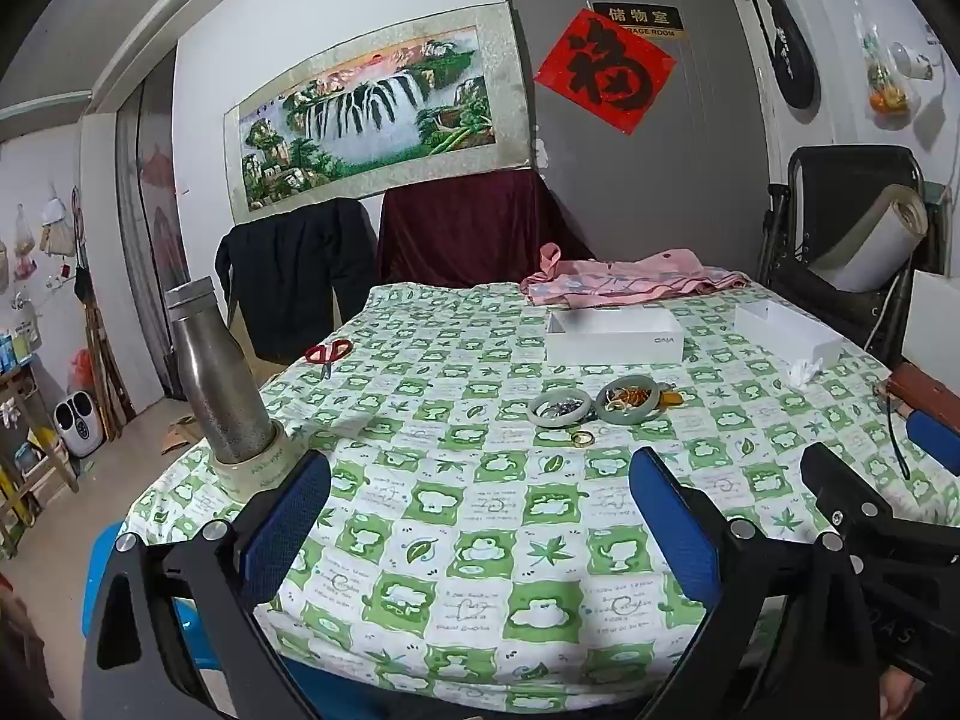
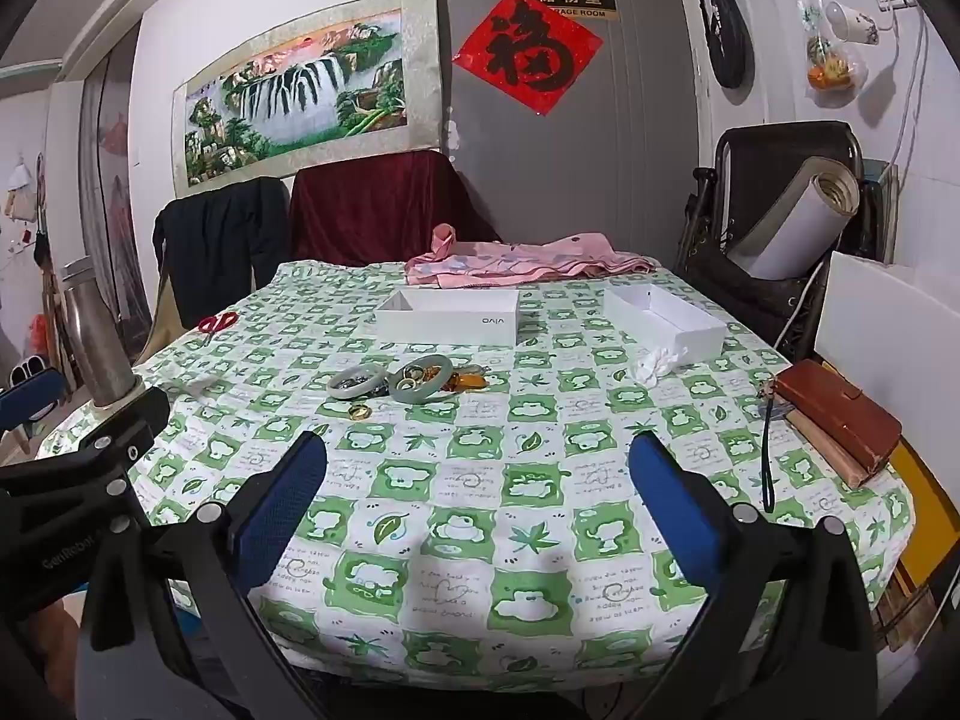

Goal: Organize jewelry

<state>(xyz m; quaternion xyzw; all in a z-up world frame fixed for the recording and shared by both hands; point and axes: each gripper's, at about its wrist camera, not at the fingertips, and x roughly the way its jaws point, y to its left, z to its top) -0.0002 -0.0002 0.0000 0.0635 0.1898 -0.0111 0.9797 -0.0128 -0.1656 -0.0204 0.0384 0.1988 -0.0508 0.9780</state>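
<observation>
Your left gripper has its blue-padded fingers spread wide with nothing between them, and your right gripper is released in the same way. Both hang over the near part of the desk, which is covered with a green-and-white checked cloth.

The jewelry lies well ahead of the fingers, near the middle of the desk. There are two pale green jade bangles side by side: the left bangle has small dark pieces inside it, and the right bangle holds some thin gold rings. A small gold ring lies alone just in front of them, nearest to your fingers. An amber-coloured piece is just beside the right bangle.

From the left wrist view the pile is ahead, slightly to the right of centre. From the right wrist view it is ahead and to the left. Behind the jewelry stands an open white cardboard box, and a second white open box is further right.
</observation>
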